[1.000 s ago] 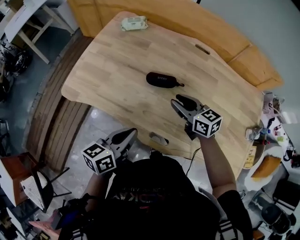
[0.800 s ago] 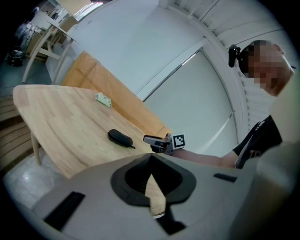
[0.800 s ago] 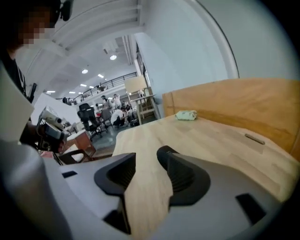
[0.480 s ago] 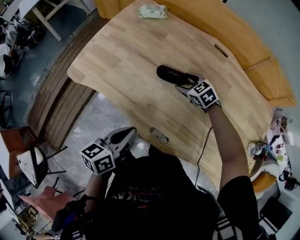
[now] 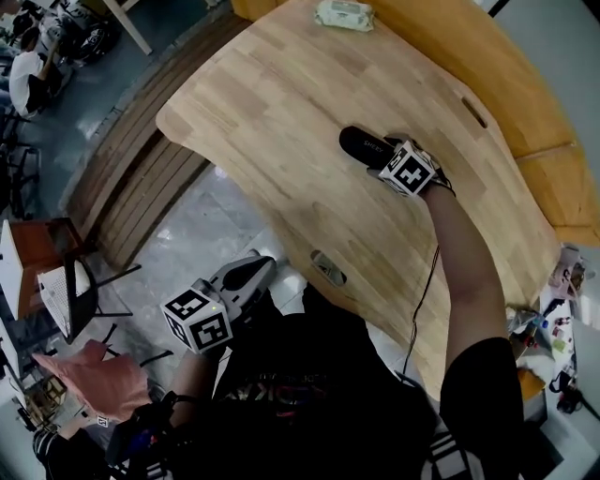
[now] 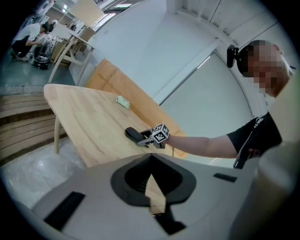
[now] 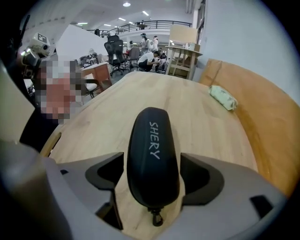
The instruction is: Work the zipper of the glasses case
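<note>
A black glasses case with white lettering lies on the wooden table. My right gripper is tipped down over the case's near end. In the right gripper view the case lies between the jaws. They have just been opening and stand wide, with a gap on each side. The zipper pull hangs free at the case's near tip. My left gripper is shut on nothing. It is held off the table's near edge, close to my body. From the left gripper view the case shows far off.
A pale green packet lies near the table's far edge. An oval grommet sits by the near edge and a slot at the far right. Orange-wood panels border the far side. Chairs stand on the floor at left.
My right gripper has travelled forward and down to the case, rolled over, and its jaws have spread around the near end. The left gripper has stayed where it was.
</note>
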Action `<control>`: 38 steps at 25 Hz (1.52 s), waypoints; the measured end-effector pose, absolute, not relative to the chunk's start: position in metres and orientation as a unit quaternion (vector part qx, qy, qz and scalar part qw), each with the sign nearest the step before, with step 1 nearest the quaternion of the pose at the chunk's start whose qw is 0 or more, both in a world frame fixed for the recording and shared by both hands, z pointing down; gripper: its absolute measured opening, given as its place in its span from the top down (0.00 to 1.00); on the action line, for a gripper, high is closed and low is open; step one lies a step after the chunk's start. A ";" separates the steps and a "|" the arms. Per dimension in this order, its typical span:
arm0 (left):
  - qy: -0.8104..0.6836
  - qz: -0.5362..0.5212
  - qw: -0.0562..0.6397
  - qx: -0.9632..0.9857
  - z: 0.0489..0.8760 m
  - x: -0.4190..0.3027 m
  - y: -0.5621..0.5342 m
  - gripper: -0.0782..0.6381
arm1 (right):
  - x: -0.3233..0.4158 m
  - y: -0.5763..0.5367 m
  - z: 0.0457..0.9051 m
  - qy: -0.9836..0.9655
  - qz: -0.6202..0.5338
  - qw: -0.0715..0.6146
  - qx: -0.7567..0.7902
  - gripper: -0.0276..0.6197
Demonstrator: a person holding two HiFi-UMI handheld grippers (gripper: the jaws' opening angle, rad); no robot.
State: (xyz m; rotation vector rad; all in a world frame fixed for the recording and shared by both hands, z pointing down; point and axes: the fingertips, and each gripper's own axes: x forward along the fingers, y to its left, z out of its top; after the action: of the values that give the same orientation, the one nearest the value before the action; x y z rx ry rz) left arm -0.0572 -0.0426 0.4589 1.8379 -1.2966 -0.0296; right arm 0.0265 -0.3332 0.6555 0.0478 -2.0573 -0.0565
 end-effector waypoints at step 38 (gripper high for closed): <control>-0.449 -0.050 0.365 0.814 0.422 -0.074 -0.084 0.76 | -0.025 -0.178 0.460 -0.933 0.333 0.127 -0.046 0.42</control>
State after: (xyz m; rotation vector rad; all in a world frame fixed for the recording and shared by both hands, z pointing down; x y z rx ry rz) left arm -0.0739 -0.0836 0.4221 2.0941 -1.1559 -0.1278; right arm -0.0249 -0.1783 0.4604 -0.1331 -2.7174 0.9684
